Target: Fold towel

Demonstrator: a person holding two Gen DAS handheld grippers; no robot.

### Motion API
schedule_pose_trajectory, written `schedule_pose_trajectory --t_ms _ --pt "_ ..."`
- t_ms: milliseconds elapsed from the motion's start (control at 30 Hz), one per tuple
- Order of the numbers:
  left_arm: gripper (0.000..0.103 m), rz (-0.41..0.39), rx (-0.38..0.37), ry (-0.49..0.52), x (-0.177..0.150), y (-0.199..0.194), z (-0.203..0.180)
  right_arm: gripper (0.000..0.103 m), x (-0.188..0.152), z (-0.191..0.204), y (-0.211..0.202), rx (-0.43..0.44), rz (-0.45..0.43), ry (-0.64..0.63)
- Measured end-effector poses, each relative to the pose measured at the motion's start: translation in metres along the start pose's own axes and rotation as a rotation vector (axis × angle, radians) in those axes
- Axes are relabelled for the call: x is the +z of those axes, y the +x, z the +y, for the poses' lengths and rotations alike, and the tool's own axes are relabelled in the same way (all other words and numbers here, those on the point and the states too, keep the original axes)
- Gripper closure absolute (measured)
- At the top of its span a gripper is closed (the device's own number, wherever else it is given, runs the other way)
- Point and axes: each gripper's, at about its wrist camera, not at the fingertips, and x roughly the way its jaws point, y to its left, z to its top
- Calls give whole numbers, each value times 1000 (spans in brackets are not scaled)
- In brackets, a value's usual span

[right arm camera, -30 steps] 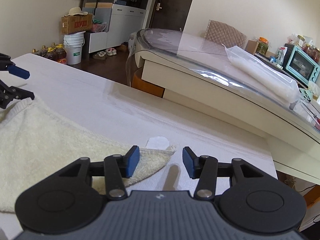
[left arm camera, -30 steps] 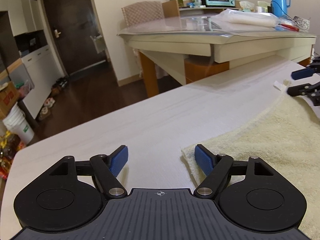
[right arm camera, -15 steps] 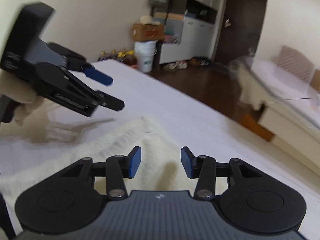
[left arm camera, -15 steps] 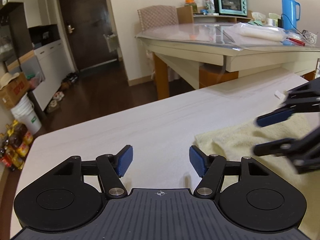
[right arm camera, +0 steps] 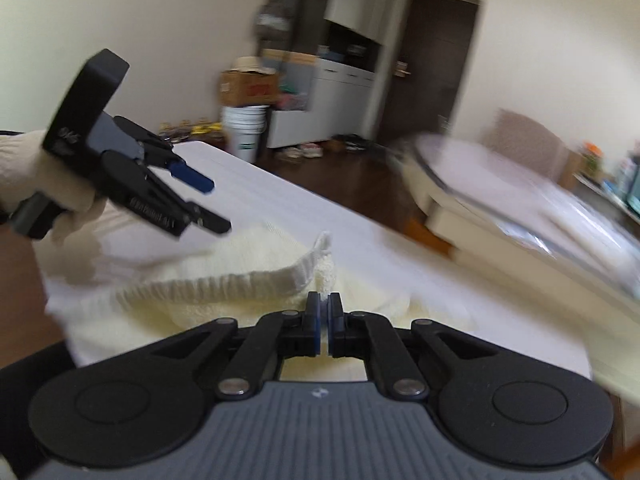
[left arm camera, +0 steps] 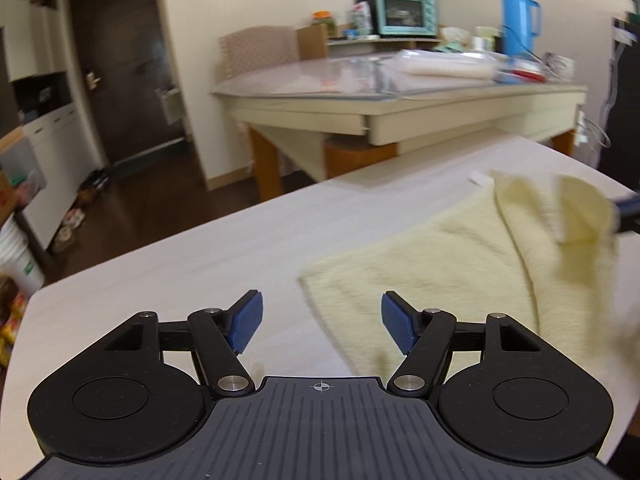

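A pale yellow towel (left arm camera: 452, 264) lies on the white table (left arm camera: 208, 264). My left gripper (left arm camera: 320, 322) is open and empty, its right finger over the towel's near left corner. My right gripper (right arm camera: 323, 308) is shut on the towel's edge (right arm camera: 248, 280) and holds it lifted, so a ribbed hem arches up in front of the fingers. In the left wrist view the raised fold (left arm camera: 580, 216) stands at the far right. In the right wrist view the left gripper (right arm camera: 200, 200) hovers open above the towel at the left.
A second table (left arm camera: 400, 96) with a glass top stands behind, carrying a plastic bag, a blue thermos (left arm camera: 518, 16) and a teal toaster oven (left arm camera: 406, 14). A white bucket (right arm camera: 245, 130) and boxes stand on the dark floor. The white table's far edge (left arm camera: 168, 240) is close.
My right gripper has shut on the towel's edge and lifted it, folding it toward the left gripper. My left gripper stays open and has shifted a little over the towel corner.
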Motion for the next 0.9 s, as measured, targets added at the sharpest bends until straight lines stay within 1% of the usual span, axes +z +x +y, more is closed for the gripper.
schedule_pose_trajectory --t_ms 33,67,100,133,167,233,333,367,433,533,633,667,700,800,900 --pt "31 0 -17 15 1 0 -6 85 -11 1 -7 -18 17 -8" --pt "31 1 -37 33 1 1 -12 76 -22 3 -14 -37 34 -15" --pt "31 1 -54 50 2 1 -19 59 -30 7 -17 -61 44 -49" --pt "31 0 -72 66 3 1 -26 53 -37 11 -19 -88 53 -91" --pt "31 -1 -91 83 4 0 -33 53 -42 16 -20 -115 55 -145" --pt "30 -16 -126 113 5 -5 -50 53 -47 24 -18 -131 63 -210" --pt "29 -28 -187 146 7 -12 -72 52 -42 27 -14 -140 47 -231" --pt "29 -27 -205 158 7 -13 -79 52 -42 26 -15 -141 39 -231" --pt "29 -19 -217 202 6 -12 -93 51 -42 23 -16 -136 30 -213" --pt "29 1 -257 294 3 -9 -115 48 -46 20 -21 -134 13 -192" --pt "29 26 -247 405 -3 -7 -134 47 -50 16 -27 -136 -2 -167" --pt "29 27 -243 425 -4 -7 -138 46 -51 14 -29 -140 -7 -158" --pt "28 28 -242 437 -4 -6 -142 45 -53 13 -30 -144 -10 -152" --pt "27 28 -245 430 0 -4 -147 43 -58 11 -34 -150 -10 -151" --pt "27 13 -274 404 7 3 -159 42 -64 9 -38 -160 -4 -157"
